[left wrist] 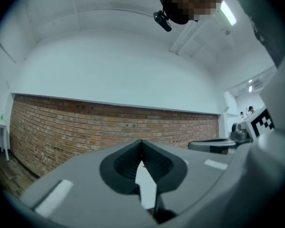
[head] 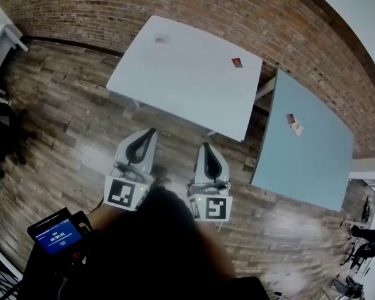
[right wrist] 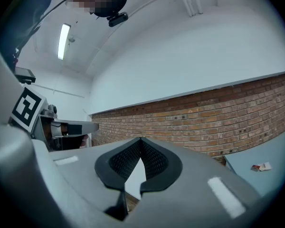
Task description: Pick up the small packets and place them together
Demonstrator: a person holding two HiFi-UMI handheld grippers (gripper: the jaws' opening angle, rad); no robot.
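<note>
The left gripper and the right gripper are both pressed together and empty. A red packet lies on the white table, at one o'clock from the right gripper, which is the nearer one. There are more packets between two and three o'clock.

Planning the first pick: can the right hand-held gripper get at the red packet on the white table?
Probably not yet: the right hand-held gripper hangs over the floor short of the white table, and the red packet lies near its far edge. Nothing blocks the way.
</note>
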